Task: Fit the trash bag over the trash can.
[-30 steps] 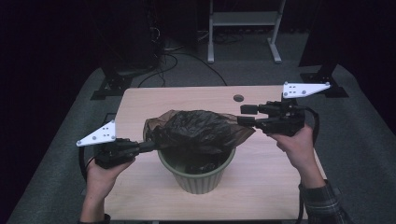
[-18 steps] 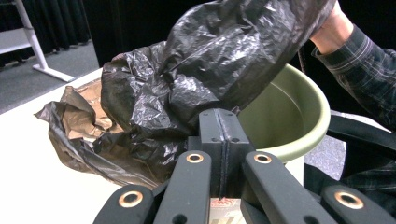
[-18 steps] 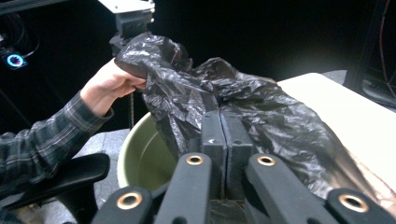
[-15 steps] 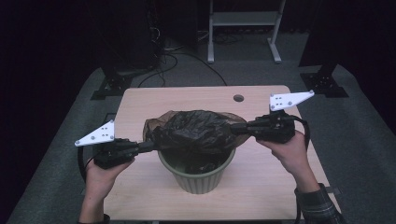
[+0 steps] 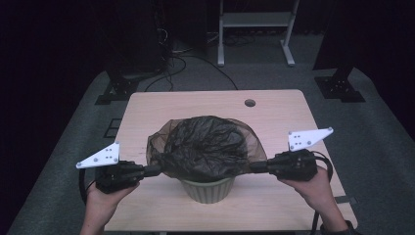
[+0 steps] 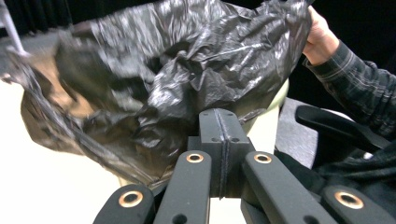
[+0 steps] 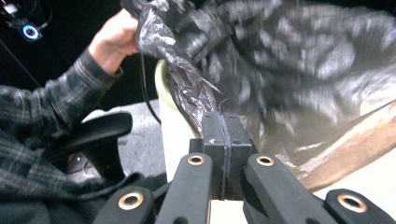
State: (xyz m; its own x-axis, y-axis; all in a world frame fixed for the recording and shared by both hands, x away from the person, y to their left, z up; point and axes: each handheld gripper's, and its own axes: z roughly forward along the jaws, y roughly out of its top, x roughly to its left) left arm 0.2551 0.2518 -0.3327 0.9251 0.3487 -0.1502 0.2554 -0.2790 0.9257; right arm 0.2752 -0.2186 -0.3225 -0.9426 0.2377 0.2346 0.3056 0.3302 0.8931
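A black bin bag (image 5: 208, 144) is stretched open over a pale green bin (image 5: 208, 190) near the table's front edge. My left gripper (image 5: 152, 170) is shut on the bag's rim at its left side, and my right gripper (image 5: 255, 167) is shut on the rim at its right side. In the left gripper view the jaws (image 6: 220, 122) meet on a fold of the crumpled bag (image 6: 187, 60), with the other hand (image 6: 320, 39) at the far rim. In the right gripper view the jaws (image 7: 221, 123) pinch the plastic (image 7: 289, 56) beside the bin's wall (image 7: 170, 112).
The light wooden table (image 5: 284, 117) has a small round hole (image 5: 250, 103) near its back edge. Dark stand feet (image 5: 115, 90) and cables lie on the grey floor behind. A black chair armrest (image 6: 336, 126) sits close to the person.
The right gripper has come down and toward the person, from the bag's back right to the bin's right side, pulling the rim lower. The left gripper has dropped slightly, still holding.
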